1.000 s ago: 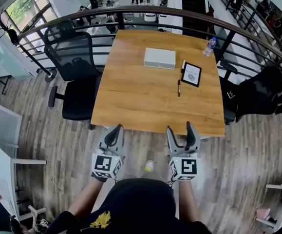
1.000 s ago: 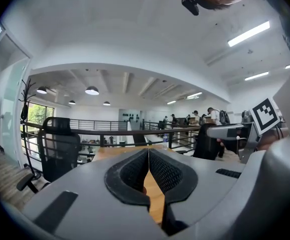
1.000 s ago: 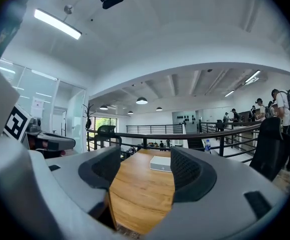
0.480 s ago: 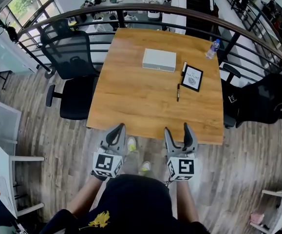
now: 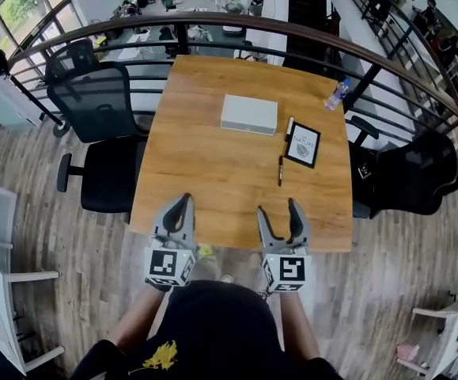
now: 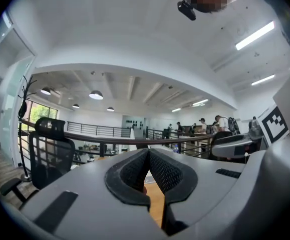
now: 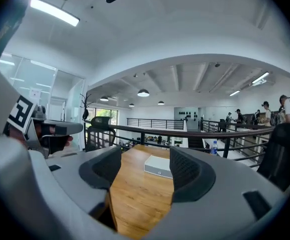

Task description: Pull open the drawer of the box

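Note:
The white box (image 5: pixel 249 114) lies flat on the far half of the wooden table (image 5: pixel 213 172); its drawer looks closed. In the right gripper view the box (image 7: pixel 158 166) shows between the jaws, well ahead. My left gripper (image 5: pixel 183 200) hovers over the table's near edge, its jaws pressed together with nothing between them (image 6: pixel 148 151). Beside it my right gripper (image 5: pixel 277 207) is open and empty (image 7: pixel 143 159). Both are far short of the box.
A black pen (image 5: pixel 281 169) and a framed card (image 5: pixel 302 145) lie right of the box. A water bottle (image 5: pixel 335 94) stands at the far right corner. Black office chairs sit left (image 5: pixel 102 101) and right (image 5: pixel 406 172). A railing (image 5: pixel 236 22) curves behind the table.
The person has stepped toward the table; both grippers have come from over the floor to over the near edge. The jaws stand as before.

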